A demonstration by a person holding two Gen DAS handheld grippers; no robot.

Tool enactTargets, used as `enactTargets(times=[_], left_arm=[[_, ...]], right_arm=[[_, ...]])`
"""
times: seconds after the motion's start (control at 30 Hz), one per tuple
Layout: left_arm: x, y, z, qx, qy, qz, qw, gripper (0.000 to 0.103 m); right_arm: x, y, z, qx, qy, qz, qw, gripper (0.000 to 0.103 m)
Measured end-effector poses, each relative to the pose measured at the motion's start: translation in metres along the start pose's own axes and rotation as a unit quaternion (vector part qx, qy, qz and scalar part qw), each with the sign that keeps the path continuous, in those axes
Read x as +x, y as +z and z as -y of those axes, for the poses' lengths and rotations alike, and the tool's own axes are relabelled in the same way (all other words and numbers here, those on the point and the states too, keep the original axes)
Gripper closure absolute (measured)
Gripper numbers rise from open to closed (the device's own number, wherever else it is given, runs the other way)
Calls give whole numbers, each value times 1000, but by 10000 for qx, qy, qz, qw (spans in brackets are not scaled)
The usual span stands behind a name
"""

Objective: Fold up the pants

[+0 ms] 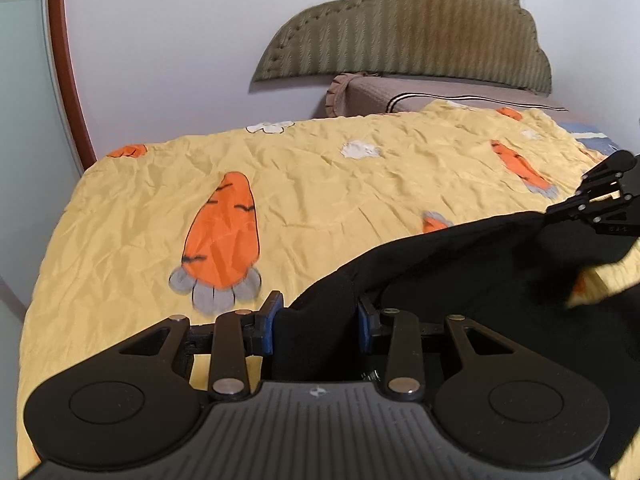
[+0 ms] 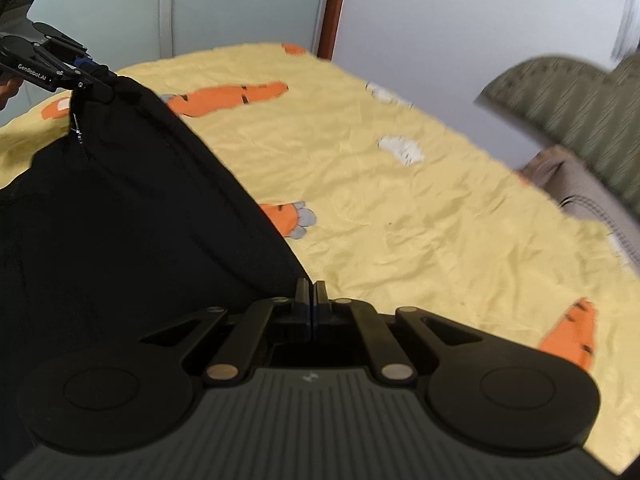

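both tongs, left tongs [image 1: 318, 322] and right tongs [image 2: 312, 300], clamp black pants [image 2: 120, 208]

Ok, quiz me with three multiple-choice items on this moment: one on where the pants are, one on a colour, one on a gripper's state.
1. Where is the black fabric pair of pants?
A. Lifted above the bed between both grippers
B. Flat on the floor
C. Draped over the headboard

2. What colour is the crumpled carrot-print bedsheet?
A. Blue
B. Yellow
C. White

3. How does the right hand-held gripper stand?
A. Wide open, nothing near it
B. Shut on an edge of the pants
C. Shut on a pillow

Answers: 1 A, the cloth hangs stretched from the left hand-held gripper to the right one. 2 B, yellow ground with orange carrots. 3 B, its fingers meet where the black fabric ends.
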State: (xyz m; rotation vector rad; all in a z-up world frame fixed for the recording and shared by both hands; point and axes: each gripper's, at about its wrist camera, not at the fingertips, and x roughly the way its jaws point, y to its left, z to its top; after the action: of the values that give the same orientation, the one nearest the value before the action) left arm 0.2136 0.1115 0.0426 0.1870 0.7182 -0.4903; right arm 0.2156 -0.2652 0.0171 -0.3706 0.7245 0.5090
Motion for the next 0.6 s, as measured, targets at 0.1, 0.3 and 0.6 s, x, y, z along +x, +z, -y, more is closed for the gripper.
enactTargets(times=[0.1, 0.3, 0.6], left_arm=[[-24, -25, 7, 47, -66, 9, 10000, 67], [-59, -81, 27, 221, -55, -88, 9997, 67], [-91, -135, 50, 649, 80, -124, 9978, 67]], right_arm=[[-36, -13, -33, -101, -197, 207, 9995, 101], [-106, -49, -111, -71, -214, 543, 9983, 101], [-147, -110, -214, 78, 204, 415, 9989, 101]])
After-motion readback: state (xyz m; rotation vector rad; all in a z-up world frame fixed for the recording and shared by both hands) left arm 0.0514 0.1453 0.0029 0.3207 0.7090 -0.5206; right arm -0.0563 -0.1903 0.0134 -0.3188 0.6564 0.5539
